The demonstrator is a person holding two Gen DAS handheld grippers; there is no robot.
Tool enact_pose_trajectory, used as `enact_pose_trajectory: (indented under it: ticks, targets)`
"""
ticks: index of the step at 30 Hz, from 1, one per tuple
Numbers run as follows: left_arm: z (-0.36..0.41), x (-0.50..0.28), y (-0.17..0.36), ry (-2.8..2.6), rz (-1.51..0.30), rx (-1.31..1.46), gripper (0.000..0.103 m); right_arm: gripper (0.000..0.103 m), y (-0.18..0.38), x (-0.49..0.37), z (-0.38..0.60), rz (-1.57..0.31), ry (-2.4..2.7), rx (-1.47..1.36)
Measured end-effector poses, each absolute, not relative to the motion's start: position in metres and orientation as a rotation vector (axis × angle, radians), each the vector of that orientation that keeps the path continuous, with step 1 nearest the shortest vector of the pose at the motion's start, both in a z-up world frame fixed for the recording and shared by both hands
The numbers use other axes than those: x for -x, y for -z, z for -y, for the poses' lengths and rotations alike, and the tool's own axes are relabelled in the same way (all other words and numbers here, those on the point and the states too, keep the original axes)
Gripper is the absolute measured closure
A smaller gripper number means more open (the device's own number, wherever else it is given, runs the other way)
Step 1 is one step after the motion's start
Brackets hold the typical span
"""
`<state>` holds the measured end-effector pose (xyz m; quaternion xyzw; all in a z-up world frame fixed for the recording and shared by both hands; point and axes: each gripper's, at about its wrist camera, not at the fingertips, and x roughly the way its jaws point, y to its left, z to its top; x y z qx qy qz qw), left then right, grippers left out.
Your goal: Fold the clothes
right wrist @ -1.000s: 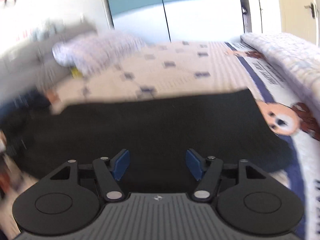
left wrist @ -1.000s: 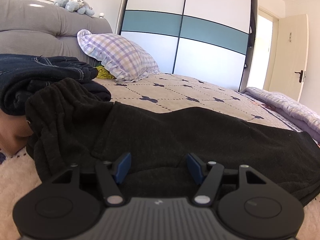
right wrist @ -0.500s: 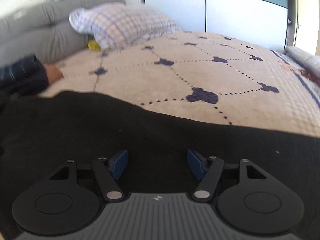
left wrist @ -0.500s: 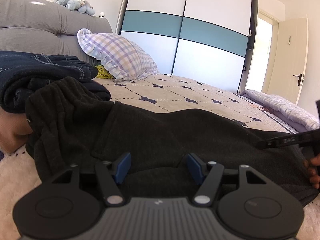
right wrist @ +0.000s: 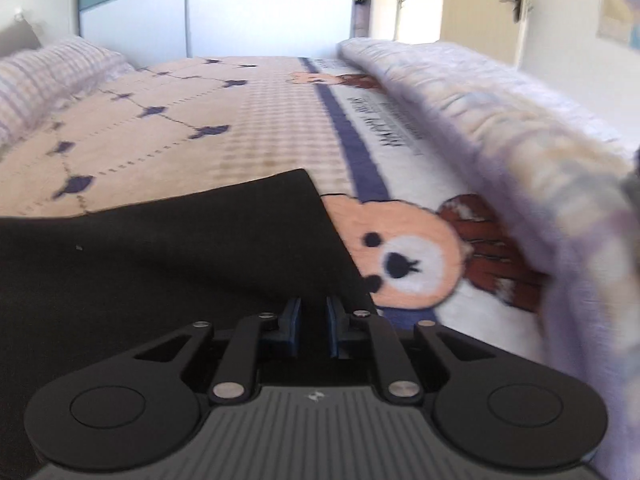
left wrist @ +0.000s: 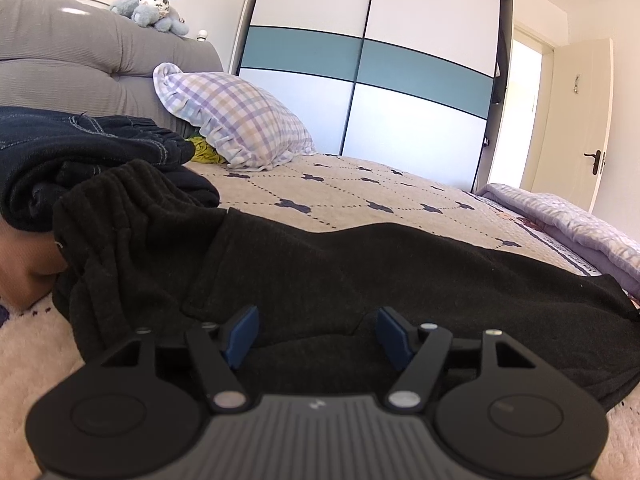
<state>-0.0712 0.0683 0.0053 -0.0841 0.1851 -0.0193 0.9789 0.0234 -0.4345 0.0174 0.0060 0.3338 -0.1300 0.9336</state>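
Note:
Black trousers lie across the bed, their ribbed waistband bunched at the left. My left gripper hovers low over the near edge of the cloth by the waistband; its blue pads stand wide apart and are opening, pressing on nothing. In the right wrist view the far end of the black trousers ends in a corner beside a bear print. My right gripper sits at that end, its jaws closing to a narrow gap with black cloth pinched between them.
A pile of dark jeans lies left of the waistband, with a checked pillow and grey headboard behind. A folded lilac quilt runs along the bed's right side. The bear print marks the bedspread; a wardrobe stands beyond.
The right gripper swung right to the trousers' end corner and its jaws went from wide open to nearly together. The left view is almost unchanged; the right tool seen at its edge is gone.

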Motion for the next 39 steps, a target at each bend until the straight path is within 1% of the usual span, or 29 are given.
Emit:
enact_pose_trajectory:
  ticks: [2,4,5,8,10,12,15,19,20,23,26,28,30,33,35,39]
  targets:
    - [-0.068,0.07,-0.005,0.04,-0.375,0.167,0.034,0.08,-0.017,-0.022,0.415,-0.685,0.288,0.042]
    - [-0.067,0.07,-0.005,0.04,-0.377,0.161,0.032,0.048,-0.025,-0.021,0.399,-0.656,0.249,0.027]
    - [-0.067,0.07,-0.005,0.04,-0.377,0.16,0.032,0.045,-0.034,-0.02,0.392,-0.628,0.2,-0.009]
    - [-0.066,0.071,-0.005,0.04,-0.377,0.159,0.032,0.043,-0.062,-0.034,0.349,-0.558,-0.059,-0.061]
    - [-0.066,0.072,-0.005,0.042,-0.375,0.163,0.032,0.038,-0.072,-0.056,0.313,-0.548,-0.249,-0.073]
    - [-0.067,0.072,-0.004,0.044,-0.376,0.17,0.032,0.037,-0.079,-0.084,0.279,-0.547,-0.44,-0.108]
    - [-0.069,0.071,-0.004,0.054,-0.378,0.184,0.031,0.036,-0.075,-0.144,0.248,-0.62,-0.63,-0.196]
    - [-0.071,0.071,-0.003,0.066,-0.376,0.199,0.029,0.036,-0.051,-0.203,0.213,-0.792,-0.793,-0.275]
    - [-0.072,0.071,-0.003,0.068,-0.376,0.199,0.029,0.036,-0.046,-0.203,0.203,-0.824,-0.832,-0.251]
    - [-0.072,0.07,-0.003,0.07,-0.376,0.199,0.027,0.034,-0.043,-0.171,0.182,-0.802,-0.932,-0.065]
    - [-0.073,0.07,-0.002,0.075,-0.374,0.204,0.027,0.032,-0.05,-0.121,0.172,-0.657,-0.992,0.155]
    - [-0.073,0.07,-0.002,0.075,-0.374,0.203,0.026,0.032,-0.055,-0.096,0.172,-0.603,-1.015,0.225]
    - [-0.073,0.069,-0.002,0.075,-0.375,0.202,0.026,0.031,-0.058,-0.082,0.175,-0.582,-1.025,0.241]
    - [-0.072,0.069,-0.002,0.075,-0.376,0.199,0.026,0.028,-0.059,-0.073,0.177,-0.587,-1.046,0.247]
    - [-0.071,0.068,-0.003,0.074,-0.376,0.197,0.026,0.028,-0.056,-0.082,0.175,-0.607,-1.038,0.231]
    - [-0.071,0.068,-0.003,0.074,-0.377,0.196,0.026,0.022,-0.056,-0.111,0.168,-0.647,-1.032,0.116]
